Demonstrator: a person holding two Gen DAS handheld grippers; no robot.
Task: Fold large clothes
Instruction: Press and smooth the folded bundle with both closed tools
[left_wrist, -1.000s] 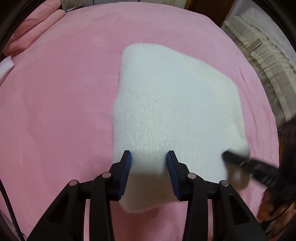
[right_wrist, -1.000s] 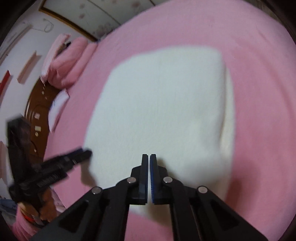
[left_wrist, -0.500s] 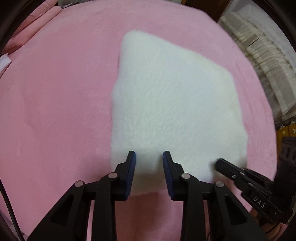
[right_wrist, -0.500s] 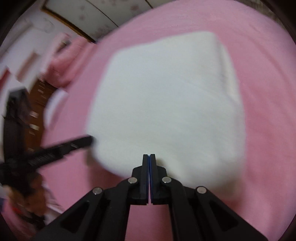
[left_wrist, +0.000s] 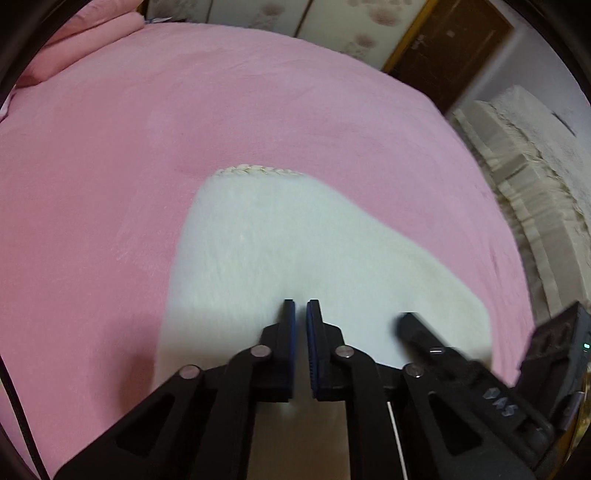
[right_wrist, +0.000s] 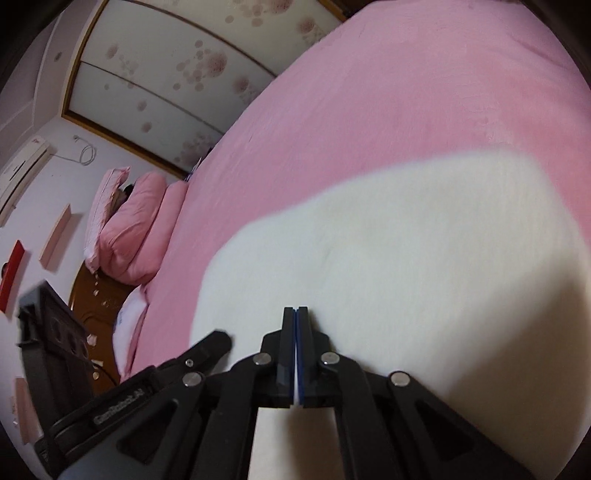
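Now both grippers pinch the near edge of the white fleece garment (left_wrist: 295, 251): left gripper (left_wrist: 300, 308) just closed on it; right gripper (right_wrist: 296, 314) clenched (fabric between pads); next, carry the edge far across the pink bed (left_wrist: 110, 147).

Left gripper (left_wrist: 300, 306): matte black linkage fingers (left_wrist: 286, 332), blue ribbed pads, round silver pivot screws, thin black cable at frame edge. Right gripper (right_wrist: 296, 314): same black build, blue pads, silver screws; white "DAS" lettering on its arm, green LED on housing
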